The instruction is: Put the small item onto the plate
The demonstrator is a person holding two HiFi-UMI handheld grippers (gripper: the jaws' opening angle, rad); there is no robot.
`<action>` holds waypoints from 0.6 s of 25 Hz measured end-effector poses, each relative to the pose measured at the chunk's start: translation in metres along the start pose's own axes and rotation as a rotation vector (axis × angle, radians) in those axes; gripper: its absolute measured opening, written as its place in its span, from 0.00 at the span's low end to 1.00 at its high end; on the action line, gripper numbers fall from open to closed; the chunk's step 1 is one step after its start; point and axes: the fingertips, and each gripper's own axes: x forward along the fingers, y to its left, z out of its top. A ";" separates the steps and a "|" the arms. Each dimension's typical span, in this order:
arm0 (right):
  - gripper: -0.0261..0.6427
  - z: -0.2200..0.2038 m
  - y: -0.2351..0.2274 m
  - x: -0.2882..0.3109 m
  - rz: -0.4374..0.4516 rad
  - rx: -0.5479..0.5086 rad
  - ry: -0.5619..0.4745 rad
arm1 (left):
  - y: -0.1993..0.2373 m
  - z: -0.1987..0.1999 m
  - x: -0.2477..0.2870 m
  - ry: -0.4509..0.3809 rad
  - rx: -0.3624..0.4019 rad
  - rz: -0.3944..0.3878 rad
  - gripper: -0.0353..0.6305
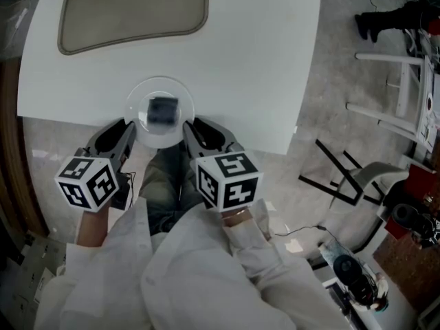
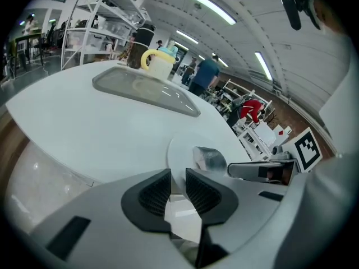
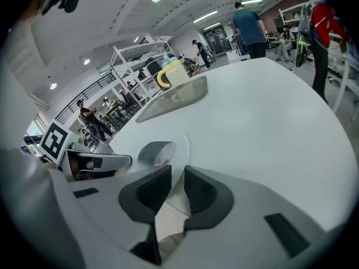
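A small grey boxy item (image 1: 163, 110) lies in the middle of a round clear plate (image 1: 180, 88) at the white table's near edge. My left gripper (image 1: 130, 130) is at the plate's near-left rim and my right gripper (image 1: 187, 130) at its near-right rim. In the left gripper view the plate (image 2: 180, 149) runs into the narrow gap of my left gripper (image 2: 178, 186), with the item (image 2: 210, 158) just beyond. The right gripper view shows the same: the plate (image 3: 179, 143) sits between the pads of my right gripper (image 3: 178, 186), and the item (image 3: 154, 152) lies behind them.
A large beige-rimmed tray (image 1: 134, 9) lies at the table's far side, with a white mug with a yellow handle (image 2: 157, 63) beyond it. Dark frames and white furniture (image 1: 357, 177) stand on the floor to the right. People walk in the background.
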 end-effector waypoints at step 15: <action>0.14 0.006 0.001 -0.012 -0.021 -0.006 -0.008 | -0.010 0.001 -0.009 -0.023 -0.004 -0.015 0.18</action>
